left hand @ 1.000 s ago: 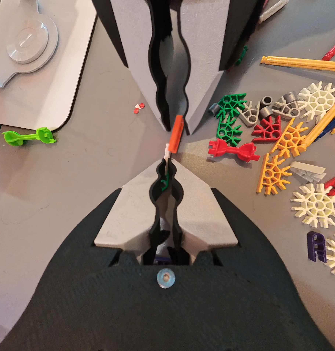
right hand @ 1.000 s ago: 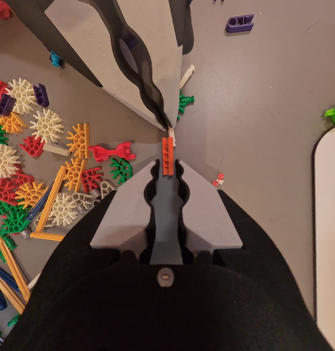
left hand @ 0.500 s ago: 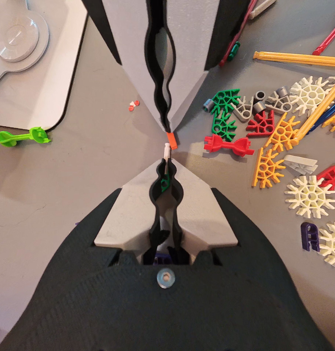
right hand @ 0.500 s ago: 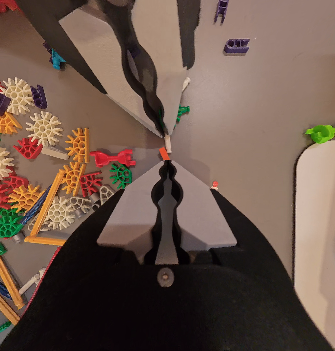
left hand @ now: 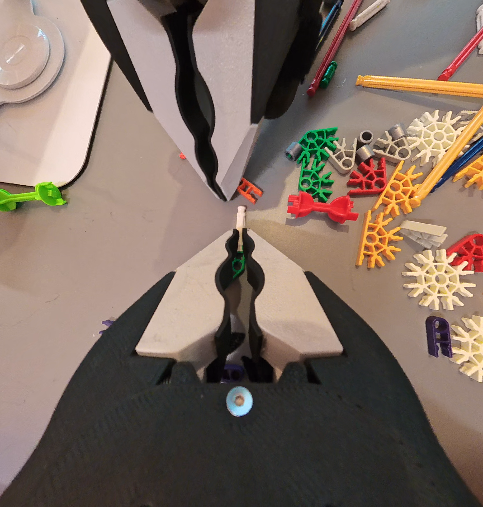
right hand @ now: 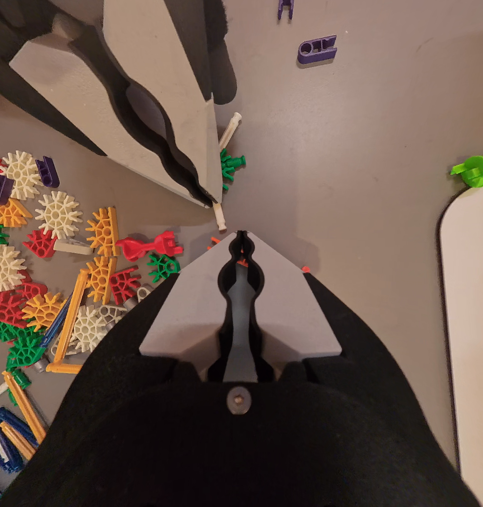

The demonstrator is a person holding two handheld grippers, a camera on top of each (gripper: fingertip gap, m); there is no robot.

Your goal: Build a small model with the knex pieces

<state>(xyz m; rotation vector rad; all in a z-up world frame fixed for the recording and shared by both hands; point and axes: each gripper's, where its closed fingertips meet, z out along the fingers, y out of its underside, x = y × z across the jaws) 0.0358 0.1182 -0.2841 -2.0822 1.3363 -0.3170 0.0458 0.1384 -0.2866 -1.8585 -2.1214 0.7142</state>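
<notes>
My left gripper [left hand: 239, 230] is shut on a short white rod [left hand: 240, 219] that has a green connector [left hand: 238, 264] on it. The rod's tip sticks out past the jaws. It also shows in the right wrist view [right hand: 219, 216], held by the left gripper [right hand: 209, 203]. My right gripper [right hand: 241, 232] has its jaws closed together just above the grey table. A small orange clip [left hand: 248, 190] lies flat on the table beside and under its tips [left hand: 224, 197]. Orange [right hand: 241, 260] shows through the gap between the fingers. The two grippers point at each other, tips a short way apart.
A pile of coloured connectors and rods, with a red bow-shaped piece [left hand: 322, 210] nearest, lies beside the grippers. A white board [left hand: 37, 109] with a lime green piece [left hand: 23, 196] at its corner is on the other side. A purple clip [right hand: 317, 50] lies apart. My left and right fingertips are right by each other. The purple clip [right hand: 317, 50] sits 11 cm or so from the ends of my left fingers.
The orange clip was pinched in the right gripper's tips next to the white rod; now it lies flat on the table. The right gripper has tilted and drawn back slightly.
</notes>
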